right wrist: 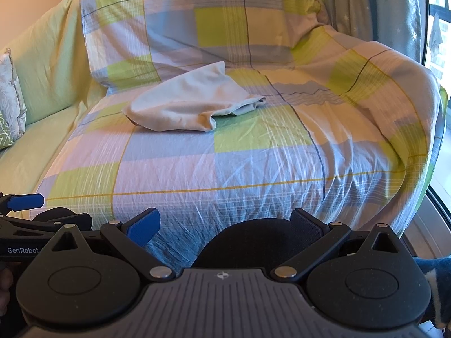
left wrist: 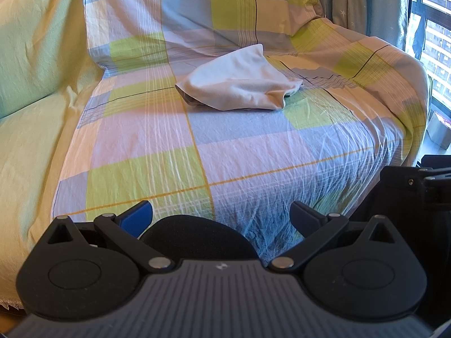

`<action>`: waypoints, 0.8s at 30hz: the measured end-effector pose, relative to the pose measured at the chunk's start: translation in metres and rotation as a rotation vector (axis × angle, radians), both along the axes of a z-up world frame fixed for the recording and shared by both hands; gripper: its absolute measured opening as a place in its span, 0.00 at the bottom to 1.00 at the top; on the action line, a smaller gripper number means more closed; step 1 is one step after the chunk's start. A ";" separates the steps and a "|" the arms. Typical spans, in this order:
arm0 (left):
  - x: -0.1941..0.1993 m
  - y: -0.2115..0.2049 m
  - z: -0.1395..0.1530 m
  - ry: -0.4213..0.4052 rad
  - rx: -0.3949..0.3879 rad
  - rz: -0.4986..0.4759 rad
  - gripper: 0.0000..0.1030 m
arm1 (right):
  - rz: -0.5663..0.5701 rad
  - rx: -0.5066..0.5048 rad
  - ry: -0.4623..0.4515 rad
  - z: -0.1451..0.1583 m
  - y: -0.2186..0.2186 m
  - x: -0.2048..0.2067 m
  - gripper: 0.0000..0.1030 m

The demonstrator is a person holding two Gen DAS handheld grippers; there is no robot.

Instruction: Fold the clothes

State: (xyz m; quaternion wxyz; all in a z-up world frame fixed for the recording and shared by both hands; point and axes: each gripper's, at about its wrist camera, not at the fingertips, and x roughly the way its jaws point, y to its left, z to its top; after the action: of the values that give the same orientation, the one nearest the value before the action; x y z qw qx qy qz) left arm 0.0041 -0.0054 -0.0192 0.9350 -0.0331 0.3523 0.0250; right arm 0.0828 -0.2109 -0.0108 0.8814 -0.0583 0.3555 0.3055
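Well, I had both tools held back from the sofa, neither touching any fabric. My left tool (left wrist: pixel 221 215) had its fingers spread wide with nothing between them, one pad blue (left wrist: pixel 138 218) and ribbed, the other dark. My right tool (right wrist: pixel 227 224) was spread the same way, empty, with hard black plastic linkages and round steel pivots below it. In the right view the left tool showed at the left edge, just beside mine.

The cloth (left wrist: pixel 239 84) lay on the sofa seat, well apart from both tools, toward the back where the seat met the backrest. It was soft, off-white and matte, loosely bunched into a rough wedge. Its long axis ran left to right across the seat, slightly slanted. One pointed corner rose toward the backrest, and the right end was folded under, showing layered edges and a greyish inner fold. In the right view the cloth (right wrist: pixel 191 101) sat left of centre with that layered end pointing right.

Under it was a thin, creased sheet (left wrist: pixel 253 155) in a check of lime, lilac, grey-blue and cream, with fine orange and dark lines. It draped over the seat, backrest and right armrest. A plain pale-green cover (left wrist: pixel 36 98) lay over the sofa's left part. A patterned cushion (right wrist: pixel 10 104) leaned at the far left, and starred grey curtains (left wrist: pixel 366 2) hung by the window.
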 end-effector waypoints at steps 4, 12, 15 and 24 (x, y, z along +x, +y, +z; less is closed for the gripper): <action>0.000 0.000 0.000 0.000 0.001 0.003 0.99 | 0.002 0.000 0.001 0.000 0.000 0.000 0.98; -0.001 0.001 0.000 -0.002 0.001 0.010 0.99 | 0.011 0.001 0.003 0.000 0.000 -0.001 0.98; -0.001 0.001 0.000 -0.003 0.001 0.011 0.99 | 0.013 0.001 0.003 0.000 0.000 -0.001 0.98; -0.002 0.001 0.000 -0.004 0.003 0.018 0.99 | 0.013 0.005 0.000 0.001 0.001 -0.001 0.98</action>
State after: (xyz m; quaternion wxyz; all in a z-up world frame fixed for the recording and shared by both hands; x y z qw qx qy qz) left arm 0.0024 -0.0049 -0.0195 0.9354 -0.0347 0.3503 0.0339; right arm 0.0817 -0.2102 -0.0100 0.8795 -0.0582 0.3544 0.3123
